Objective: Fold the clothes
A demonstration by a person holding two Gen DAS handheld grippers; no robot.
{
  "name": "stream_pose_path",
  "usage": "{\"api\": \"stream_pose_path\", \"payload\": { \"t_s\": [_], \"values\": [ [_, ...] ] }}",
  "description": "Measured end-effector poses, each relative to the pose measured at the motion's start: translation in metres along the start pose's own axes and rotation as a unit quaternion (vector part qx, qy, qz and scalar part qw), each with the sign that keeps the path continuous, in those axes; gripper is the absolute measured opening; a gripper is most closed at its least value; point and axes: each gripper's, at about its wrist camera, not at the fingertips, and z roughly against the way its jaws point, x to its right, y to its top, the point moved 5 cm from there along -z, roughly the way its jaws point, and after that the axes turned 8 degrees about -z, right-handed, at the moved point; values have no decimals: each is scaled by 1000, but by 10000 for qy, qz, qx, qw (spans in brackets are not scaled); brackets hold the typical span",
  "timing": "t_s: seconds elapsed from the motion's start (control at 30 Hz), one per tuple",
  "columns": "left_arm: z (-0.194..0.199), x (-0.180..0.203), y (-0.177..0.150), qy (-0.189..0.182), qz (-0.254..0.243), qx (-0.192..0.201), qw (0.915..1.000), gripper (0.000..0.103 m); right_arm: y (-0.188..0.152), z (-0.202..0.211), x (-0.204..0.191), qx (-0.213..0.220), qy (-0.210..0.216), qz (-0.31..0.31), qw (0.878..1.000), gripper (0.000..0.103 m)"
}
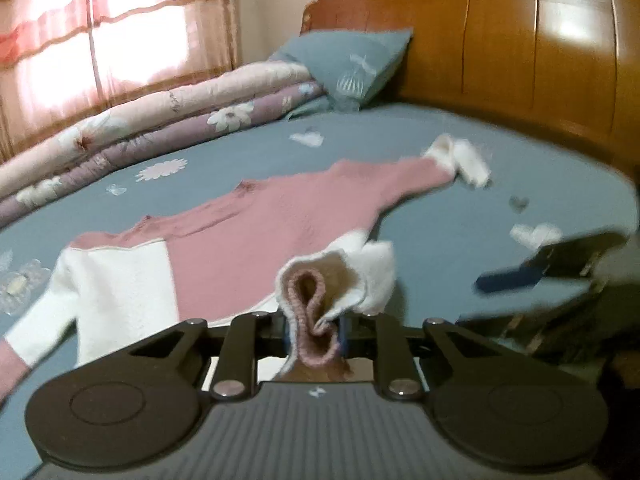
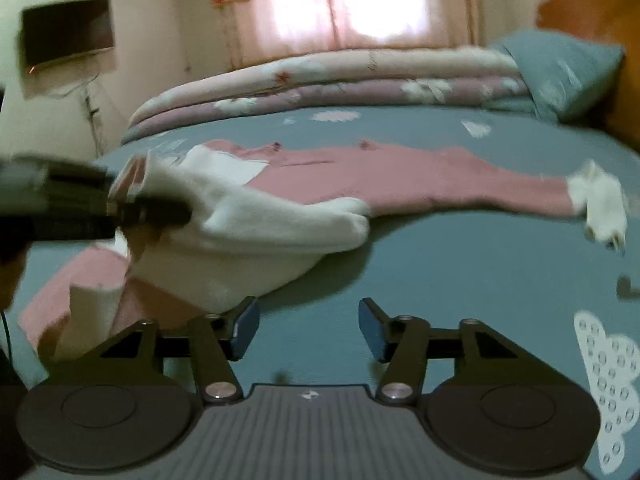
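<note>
A pink and white sweater (image 1: pixel 256 236) lies spread on the blue bedsheet (image 1: pixel 460 168). My left gripper (image 1: pixel 314 330) is shut on the sweater's pink and white hem, bunched between its jaws and lifted off the bed. In the right wrist view the sweater (image 2: pixel 380 176) lies across the bed, and the left gripper (image 2: pixel 132 204) holds its white part raised at the left. My right gripper (image 2: pixel 308 326) is open and empty, low over the bedsheet (image 2: pixel 460 264) beside the lifted white fabric. It also shows blurred in the left wrist view (image 1: pixel 532 268) at the right.
A folded floral quilt (image 1: pixel 132 132) lies along the far side under a curtained window (image 1: pixel 100 28). A blue pillow (image 1: pixel 352 64) leans on the wooden headboard (image 1: pixel 520 48). A dark wall-mounted screen (image 2: pixel 68 34) is at the left.
</note>
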Motion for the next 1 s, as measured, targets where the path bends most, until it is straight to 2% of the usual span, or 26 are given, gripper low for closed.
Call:
{"api": "stream_pose_path", "payload": {
  "t_s": [0.07, 0.13, 0.23, 0.3, 0.37, 0.47, 0.5, 0.67, 0.83, 0.87, 0.9, 0.93, 0.97, 1.0],
  "values": [
    [9, -3, 3, -33, -9, 64, 10000, 18, -1, 0, -8, 164, -260, 446, 9985, 60],
    [11, -5, 8, -131, 41, 95, 9999, 18, -2, 2, -21, 443, -663, 1217, 9894, 60],
    [15, -9, 14, -266, 168, 148, 9994, 18, -11, -6, -50, 672, -945, 2559, 9597, 59],
    [15, -11, 16, -239, 157, 196, 9994, 18, -18, -17, -67, 765, -943, 3122, 9422, 59],
    [15, -13, 17, -186, 130, 217, 9995, 18, -26, -32, -78, 640, -967, 3534, 9283, 55],
    [11, -14, 15, -236, 166, 197, 9994, 18, -39, -44, -84, 639, -1202, 4042, 9045, 55],
    [9, -15, 14, -235, 162, 168, 9995, 18, -41, -45, -84, 647, -1242, 4120, 9003, 55],
    [4, -15, 5, -371, 120, 31, 9992, 19, -42, -44, -78, 712, -1288, 4129, 8988, 55],
    [6, -11, -3, -364, -147, -110, 9992, 20, -55, -41, -84, 867, -1345, 4752, 8652, 55],
    [6, -10, -5, -362, -202, -135, 9990, 21, -58, -41, -86, 923, -1384, 4881, 8568, 55],
    [6, -8, -6, -360, -307, -166, 9987, 29, -60, -41, -88, 981, -1417, 4969, 8505, 55],
    [7, -4, -8, -346, -461, -185, 9982, 36, -60, -40, -89, 1021, -1415, 4976, 8496, 53],
    [9, 0, -9, -333, -637, -188, 9972, 52, -60, -39, -89, 1044, -1387, 4944, 8517, 41],
    [12, 5, -10, -304, -867, -142, 9957, 62, -58, -37, -88, 1041, -1337, 4868, 8569, 33]
  ]
}}
